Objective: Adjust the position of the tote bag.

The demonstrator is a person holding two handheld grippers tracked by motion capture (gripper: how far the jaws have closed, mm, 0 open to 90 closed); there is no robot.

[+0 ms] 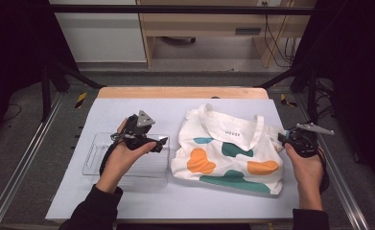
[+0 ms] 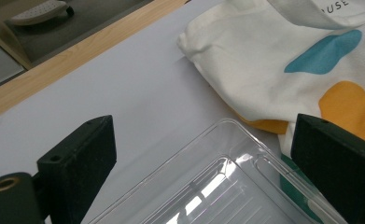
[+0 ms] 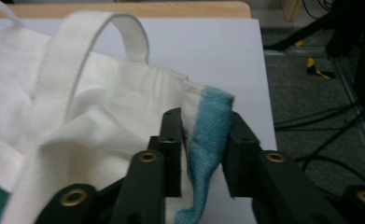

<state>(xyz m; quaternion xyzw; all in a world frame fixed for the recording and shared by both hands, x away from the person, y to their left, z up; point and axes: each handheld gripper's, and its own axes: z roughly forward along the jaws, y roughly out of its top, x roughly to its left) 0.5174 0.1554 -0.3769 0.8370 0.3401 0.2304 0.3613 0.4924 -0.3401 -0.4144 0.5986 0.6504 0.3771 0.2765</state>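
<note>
Tote bag [image 1: 228, 151] flat on the table's right half, handles [image 1: 233, 127] pointing away, right gripper [image 3: 203, 154] clamped on its blue corner fold, left gripper [image 2: 203, 154] released above a clear tray [image 1: 127, 158].

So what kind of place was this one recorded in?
Probably a lab recording station: a table under a grey mat, framed by black rails, loose cables behind, and handheld grippers working a tote bag.
</note>
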